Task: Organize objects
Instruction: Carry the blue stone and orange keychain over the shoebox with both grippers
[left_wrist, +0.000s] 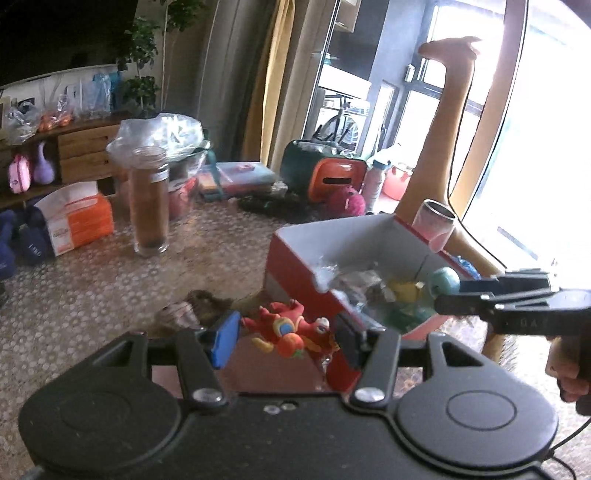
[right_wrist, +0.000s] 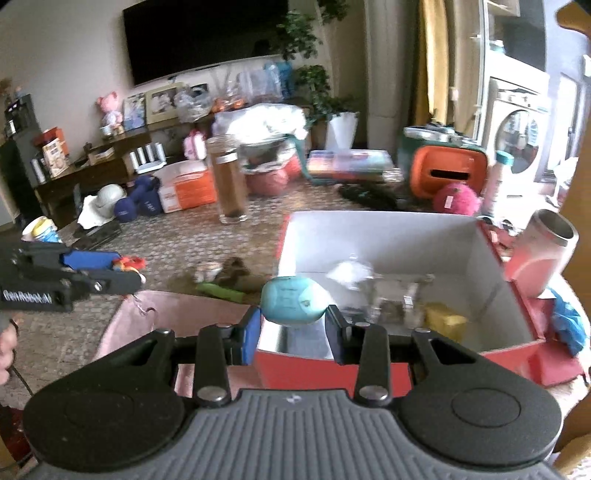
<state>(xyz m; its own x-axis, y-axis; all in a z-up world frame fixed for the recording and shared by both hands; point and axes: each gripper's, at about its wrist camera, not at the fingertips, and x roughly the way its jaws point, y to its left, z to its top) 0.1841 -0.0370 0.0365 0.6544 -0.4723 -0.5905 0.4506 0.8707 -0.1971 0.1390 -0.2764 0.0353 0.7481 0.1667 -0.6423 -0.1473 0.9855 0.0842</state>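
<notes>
A: Left wrist view, entry one. Left gripper (left_wrist: 286, 339) has its fingers (left_wrist: 223, 341) clenched on a red toy (left_wrist: 291, 330), a plush figure with orange and yellow parts. Toy hangs above a pink surface, just left of the box (left_wrist: 295, 251).

B: Confirmed from the right wrist view: left gripper (right_wrist: 110, 275) enters at the left edge, red toy (right_wrist: 129, 263) between its blue pads, clear of the worktop (right_wrist: 166, 240).

A: Right gripper?

B: Right gripper (right_wrist: 293, 325) grasps a teal case (right_wrist: 293, 300), rounded, pinched at its lower sides by both fingers (right_wrist: 251, 338). Case sits above the near red wall of the box (right_wrist: 406, 229), at its left corner.

A: Left wrist view shows the same: right gripper (left_wrist: 448, 295) reaches in from the right, teal case (left_wrist: 445, 280) at its tip, over the box interior.

B: Box contents: white inside, open top. Something yellow (right_wrist: 443, 319) at the right, clear wrappers (right_wrist: 388, 295) in the middle. Blurred; cannot identify further.

A: Surroundings. Tall jar (left_wrist: 149, 199) of brown stuff stands upright on the patterned worktop, well apart from the box. Pink tumbler (right_wrist: 543, 251) is tilted, against the box's right wall. Orange tissue box (left_wrist: 79, 218) left of the jar.

B: Brown lump (right_wrist: 232, 271) on the worktop between jar and box. Cannot tell what it is.
</notes>
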